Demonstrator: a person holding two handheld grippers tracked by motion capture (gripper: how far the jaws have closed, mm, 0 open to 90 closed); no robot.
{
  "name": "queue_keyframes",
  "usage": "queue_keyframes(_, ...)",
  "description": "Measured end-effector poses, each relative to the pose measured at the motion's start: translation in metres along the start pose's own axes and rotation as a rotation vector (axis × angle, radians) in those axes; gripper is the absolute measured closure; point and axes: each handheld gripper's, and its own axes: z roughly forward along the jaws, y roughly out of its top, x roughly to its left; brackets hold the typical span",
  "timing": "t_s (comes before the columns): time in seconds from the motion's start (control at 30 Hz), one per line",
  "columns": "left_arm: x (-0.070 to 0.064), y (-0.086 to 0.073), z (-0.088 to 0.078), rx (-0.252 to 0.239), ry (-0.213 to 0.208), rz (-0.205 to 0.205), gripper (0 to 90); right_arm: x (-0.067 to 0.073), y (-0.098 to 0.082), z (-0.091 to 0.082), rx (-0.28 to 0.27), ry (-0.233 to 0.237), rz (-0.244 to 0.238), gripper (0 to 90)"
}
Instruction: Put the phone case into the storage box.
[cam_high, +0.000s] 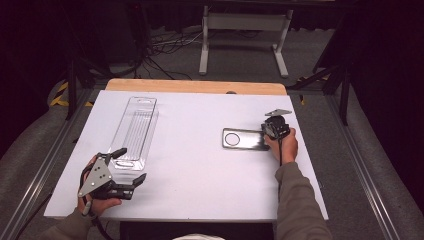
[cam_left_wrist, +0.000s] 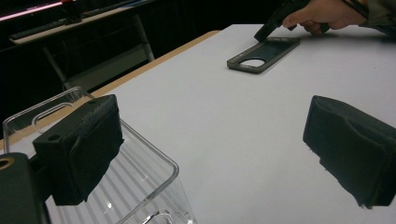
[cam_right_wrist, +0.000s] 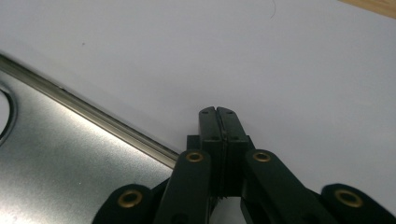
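A: The thing in work is the grey metal plate (cam_high: 242, 139) with a round hole at one end. It lies flat on the white table (cam_high: 200, 165), at the right part, well apart from the clear plastic tray (cam_high: 134, 131) on the left.

B: And the right gripper (cam_high: 269, 134), where does it stand to the plate?

A: At the plate's right end, the end away from the hole. In the right gripper view its jaws are pressed fully together, nothing between them, and the tips (cam_right_wrist: 218, 113) point down to the white surface just beside the plate's raised edge (cam_right_wrist: 88, 116). So the claw is shut and empty. Whether it touches the edge, I cannot tell.

B: Which step is this, in your opinion?

A: I judge it is the approach to the plate, or a push at its end with closed jaws. The plate is not lifted yet.

B: What does the next move ask for?

A: The plate is thin and flat, so a grasp needs the jaws to open a little and take the edge, or first to slide the plate.

B: The left gripper (cam_high: 131, 169)?

A: It stands wide open near the tray's near end, holding nothing; one pad (cam_left_wrist: 79, 147) is over the tray's rim (cam_left_wrist: 154, 154).
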Motion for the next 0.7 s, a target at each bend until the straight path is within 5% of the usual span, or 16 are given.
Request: queue_keyframes(0.7,0.0,0.0,-0.002,0.005,-0.001,0.01,5.2,0.012,-0.017,-0.024,0.03,0.04,-0.035,90.0)
